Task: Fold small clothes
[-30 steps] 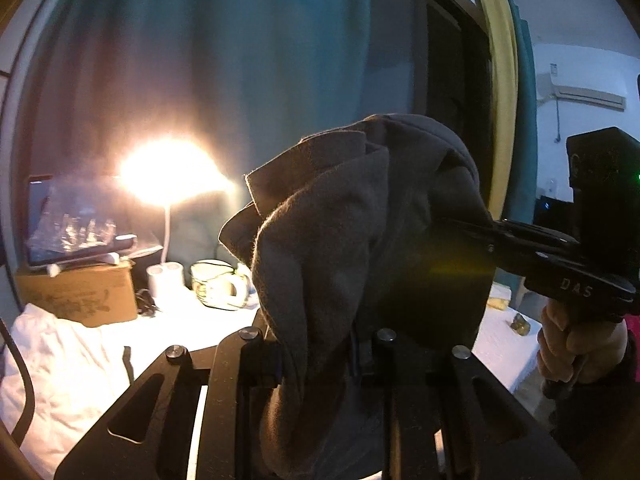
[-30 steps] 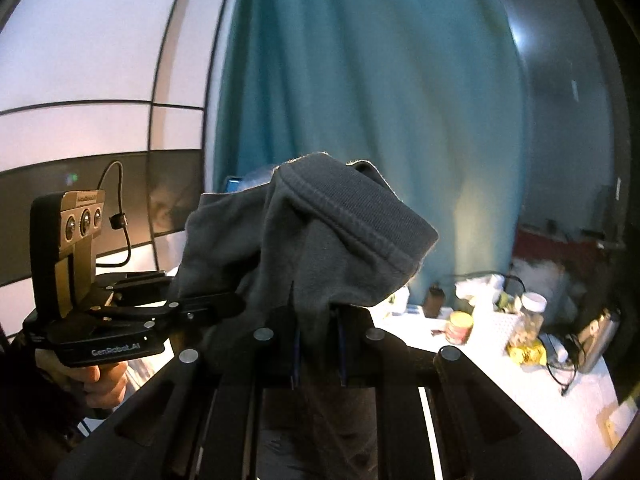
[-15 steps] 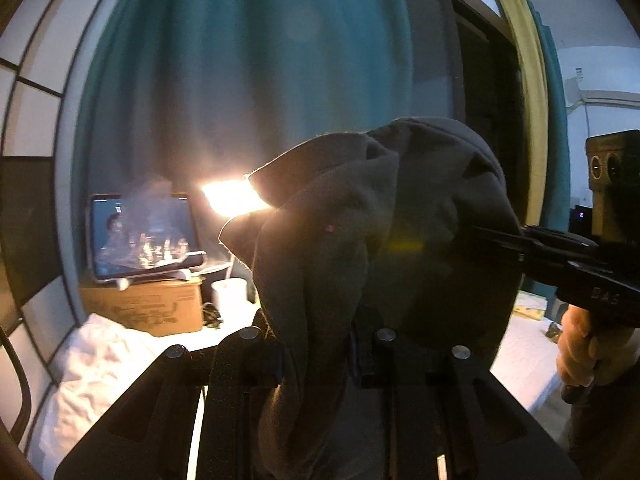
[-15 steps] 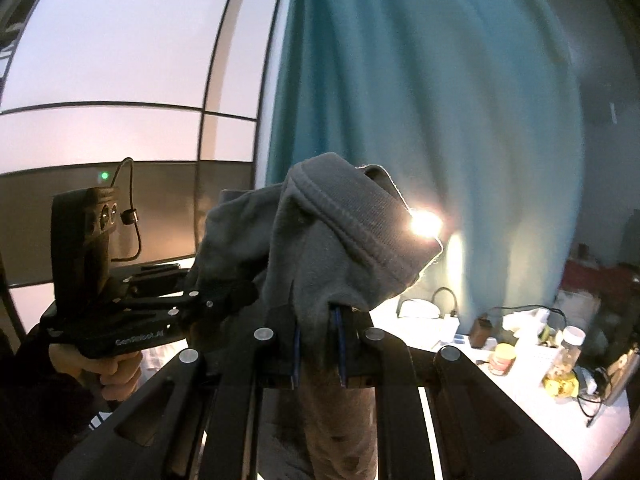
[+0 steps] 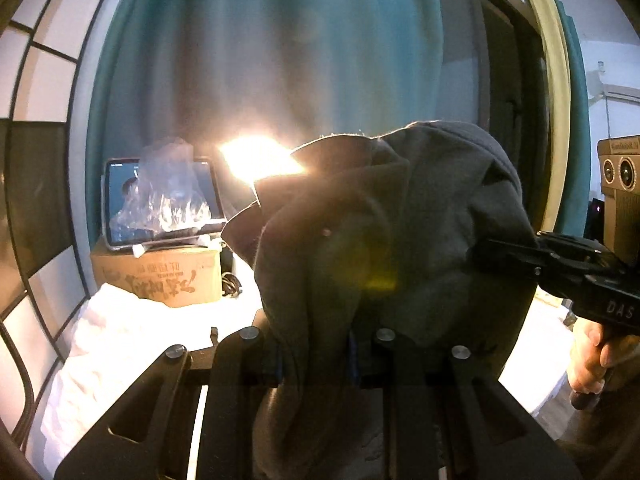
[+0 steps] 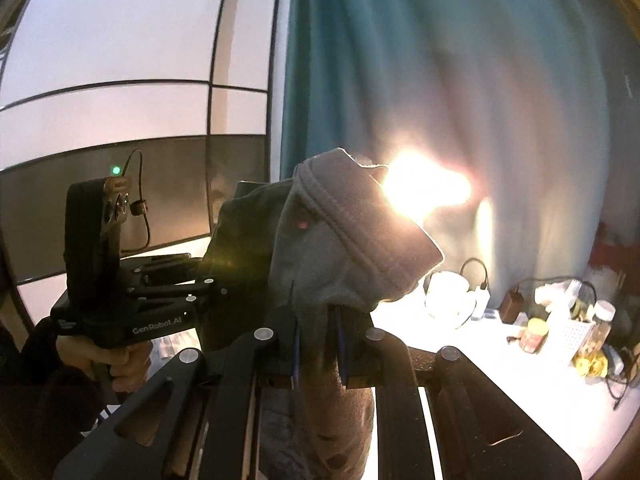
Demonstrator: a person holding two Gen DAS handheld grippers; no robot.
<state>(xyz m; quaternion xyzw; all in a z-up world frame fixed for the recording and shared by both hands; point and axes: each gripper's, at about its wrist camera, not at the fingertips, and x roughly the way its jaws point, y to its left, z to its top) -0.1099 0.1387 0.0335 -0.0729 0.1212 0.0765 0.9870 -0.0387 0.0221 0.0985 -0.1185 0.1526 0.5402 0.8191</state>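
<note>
Both grippers pinch one grey garment (image 5: 400,248) held up in the air in front of the teal curtain (image 5: 280,60). The left gripper (image 5: 316,364) clamps one bunched edge, the right gripper (image 6: 316,344) the ribbed hem, with the lamp (image 6: 424,188) glaring just behind the cloth.

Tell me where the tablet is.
Left wrist view, left side: the tablet stands on a cardboard box, before the teal curtain, left of the lamp glare.

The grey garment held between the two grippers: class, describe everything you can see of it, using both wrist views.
The grey garment is soft, fleecy knit, with a ribbed, stitched hem on top in the right wrist view. It is bunched and held up in the air, backlit by a lamp. The left gripper and the right gripper each pinch a fold, and cloth hangs below both. Nothing else touches it.
</note>
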